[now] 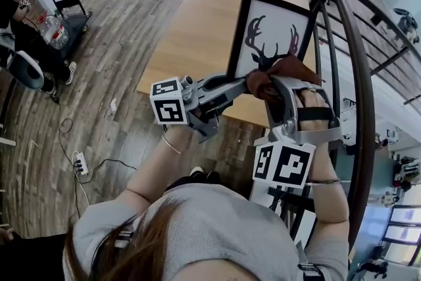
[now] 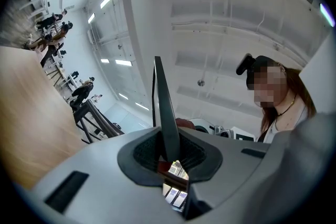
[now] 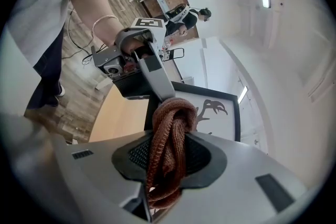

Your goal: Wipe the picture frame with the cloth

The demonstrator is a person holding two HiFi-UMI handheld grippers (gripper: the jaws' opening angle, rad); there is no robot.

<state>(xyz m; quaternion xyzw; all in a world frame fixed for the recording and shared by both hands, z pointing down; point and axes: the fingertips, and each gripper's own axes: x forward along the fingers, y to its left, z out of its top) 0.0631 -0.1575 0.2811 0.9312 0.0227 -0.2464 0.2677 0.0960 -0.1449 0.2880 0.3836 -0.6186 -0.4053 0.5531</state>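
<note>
Head view: left gripper (image 1: 243,85) holds one frame (image 1: 273,26), right gripper (image 1: 275,85) one cloth (image 1: 293,68).

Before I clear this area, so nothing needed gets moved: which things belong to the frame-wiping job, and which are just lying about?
In the job: picture frame, clamped by the left gripper; cloth, gripped by the right gripper.
Lying about: cart, bottles on it, power strip on the floor.
</note>
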